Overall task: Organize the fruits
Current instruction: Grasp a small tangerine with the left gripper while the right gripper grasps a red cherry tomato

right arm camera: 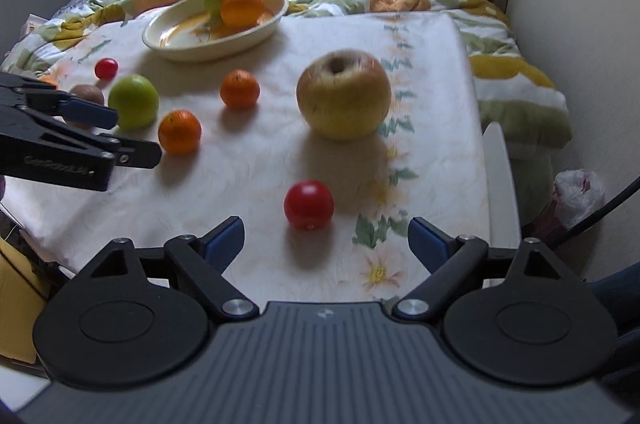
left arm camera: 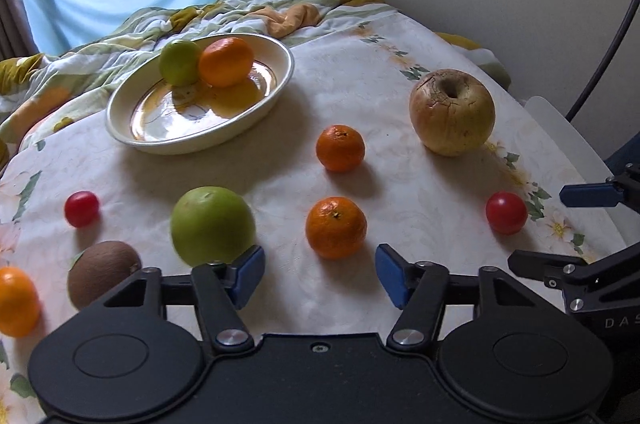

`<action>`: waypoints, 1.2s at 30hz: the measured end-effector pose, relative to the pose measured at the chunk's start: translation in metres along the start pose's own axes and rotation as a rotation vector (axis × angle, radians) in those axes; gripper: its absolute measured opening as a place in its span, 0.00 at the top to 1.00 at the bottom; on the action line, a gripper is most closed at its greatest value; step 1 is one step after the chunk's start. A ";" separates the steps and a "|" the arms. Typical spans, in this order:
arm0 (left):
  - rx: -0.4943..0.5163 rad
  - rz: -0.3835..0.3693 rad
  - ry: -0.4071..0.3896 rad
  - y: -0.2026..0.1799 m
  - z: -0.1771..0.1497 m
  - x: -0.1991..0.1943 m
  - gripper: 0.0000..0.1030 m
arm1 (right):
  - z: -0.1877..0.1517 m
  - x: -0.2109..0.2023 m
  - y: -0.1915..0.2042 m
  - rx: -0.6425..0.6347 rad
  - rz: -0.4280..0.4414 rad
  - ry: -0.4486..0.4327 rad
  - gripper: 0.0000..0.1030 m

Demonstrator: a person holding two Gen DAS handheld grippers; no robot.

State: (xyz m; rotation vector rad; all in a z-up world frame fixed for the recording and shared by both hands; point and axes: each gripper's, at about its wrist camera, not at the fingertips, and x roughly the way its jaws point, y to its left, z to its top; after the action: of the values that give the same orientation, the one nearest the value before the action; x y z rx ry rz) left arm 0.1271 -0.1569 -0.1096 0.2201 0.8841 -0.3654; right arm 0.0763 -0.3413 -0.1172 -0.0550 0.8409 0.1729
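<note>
Both grippers hang over the tablecloth (left arm camera: 280, 176), fingers apart, empty: left gripper (left arm camera: 320, 274) just behind a mandarin (left arm camera: 336, 227), right gripper (right arm camera: 326, 244) just behind a tomato (right arm camera: 309, 205). 2 fruits sit in the bowl (left arm camera: 132, 138).

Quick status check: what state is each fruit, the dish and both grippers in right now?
Dish: holds one green fruit and one orange.
Two mandarins: loose on the cloth.
Big apple: upright, wrinkled, loose.
Green apple: loose.
Left gripper: open, empty.
Right gripper: open, empty, red tomato just ahead.
</note>
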 end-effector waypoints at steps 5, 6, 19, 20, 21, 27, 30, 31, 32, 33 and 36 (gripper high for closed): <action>0.000 0.003 -0.018 -0.005 0.002 0.013 0.47 | -0.002 0.009 -0.001 0.017 0.010 0.010 0.08; 0.001 0.003 -0.019 -0.006 0.002 0.015 0.49 | -0.001 0.010 -0.001 0.020 0.011 0.011 0.09; -0.011 -0.010 -0.011 -0.003 -0.003 0.014 0.61 | 0.003 0.017 0.002 0.011 0.011 0.008 0.30; -0.015 -0.009 -0.010 -0.002 -0.004 0.013 0.61 | 0.004 0.017 0.003 0.008 0.010 0.007 0.32; -0.018 -0.008 -0.008 -0.002 -0.005 0.012 0.61 | 0.005 0.018 0.004 0.005 0.010 0.006 0.33; -0.039 -0.004 -0.003 0.000 -0.010 0.008 0.61 | 0.011 0.023 0.008 -0.003 0.004 0.008 0.42; -0.044 -0.003 -0.003 0.001 -0.012 0.007 0.61 | 0.013 0.026 0.009 -0.004 -0.002 0.005 0.50; -0.046 -0.003 -0.003 0.001 -0.012 0.007 0.61 | 0.014 0.026 0.009 -0.008 -0.001 0.004 0.54; -0.048 -0.002 -0.004 0.001 -0.013 0.006 0.61 | 0.015 0.027 0.010 -0.012 -0.004 0.003 0.56; -0.051 0.002 -0.007 0.002 -0.013 0.005 0.61 | 0.015 0.027 0.011 -0.016 -0.007 0.002 0.56; -0.064 0.005 -0.013 0.004 -0.014 0.000 0.61 | 0.017 0.028 0.011 -0.012 -0.004 0.006 0.56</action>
State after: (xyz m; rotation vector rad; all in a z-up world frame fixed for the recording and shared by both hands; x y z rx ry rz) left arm 0.1190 -0.1484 -0.1178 0.1608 0.8807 -0.3333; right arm 0.1055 -0.3245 -0.1262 -0.0684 0.8460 0.1735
